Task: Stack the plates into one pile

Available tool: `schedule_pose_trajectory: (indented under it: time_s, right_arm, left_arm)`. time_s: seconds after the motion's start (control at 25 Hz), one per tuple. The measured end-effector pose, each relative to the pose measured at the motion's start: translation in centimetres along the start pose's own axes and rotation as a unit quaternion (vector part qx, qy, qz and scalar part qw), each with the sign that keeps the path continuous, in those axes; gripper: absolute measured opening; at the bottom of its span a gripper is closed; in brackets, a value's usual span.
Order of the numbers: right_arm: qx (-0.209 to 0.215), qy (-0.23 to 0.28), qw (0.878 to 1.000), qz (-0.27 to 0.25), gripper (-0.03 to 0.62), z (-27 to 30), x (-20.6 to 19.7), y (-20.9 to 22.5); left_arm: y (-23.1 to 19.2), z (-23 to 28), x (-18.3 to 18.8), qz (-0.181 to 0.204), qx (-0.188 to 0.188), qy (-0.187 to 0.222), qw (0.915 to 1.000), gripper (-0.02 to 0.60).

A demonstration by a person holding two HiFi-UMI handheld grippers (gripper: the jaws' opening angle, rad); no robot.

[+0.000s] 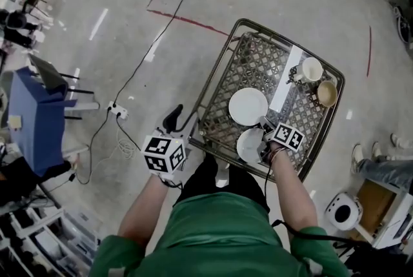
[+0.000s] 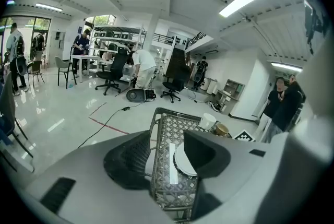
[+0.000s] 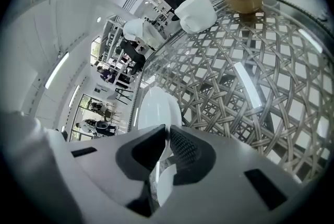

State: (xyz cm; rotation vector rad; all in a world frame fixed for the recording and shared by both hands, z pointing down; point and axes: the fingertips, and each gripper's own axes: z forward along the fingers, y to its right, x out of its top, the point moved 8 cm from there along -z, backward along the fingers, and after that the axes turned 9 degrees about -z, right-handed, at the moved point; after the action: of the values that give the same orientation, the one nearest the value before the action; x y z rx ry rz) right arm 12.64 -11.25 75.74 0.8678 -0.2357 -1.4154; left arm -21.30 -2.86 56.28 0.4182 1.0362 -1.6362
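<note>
Tilting downward, right claw [image 1: 265, 133] clamped on small plate [image 1: 248, 146] rim; left claw [image 1: 173, 119] apart.

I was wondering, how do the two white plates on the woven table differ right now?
The far plate looks larger than the near plate. The far plate lies free on the woven table; the near plate is gripped by its rim in the right gripper. Both are round, white and empty, side by side, not yet stacked.
</note>
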Motion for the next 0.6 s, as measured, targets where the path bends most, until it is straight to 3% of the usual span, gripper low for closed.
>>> schedule_pose_trajectory:
  time_s: [0.28,0.44,0.6]
  right_arm:
    - [-0.042,-0.044,0.997,-0.054,0.061,0.9,-0.4,-0.3]
    - [-0.048,-0.062,0.992,-0.104,0.129,1.3,-0.4,-1.2]
    - [-0.082,-0.065,0.985,-0.137,0.173,1.0,0.2,-1.4]
  left_arm:
    - [-0.1,0.4,0.3,0.0,-0.006,-0.002,1.0,0.209]
    - [0.1,0.6,0.6,0.002,-0.017,0.003,0.9998,0.209]
    - [0.5,1.0,0.7,0.008,-0.024,0.006,0.9997,0.209]
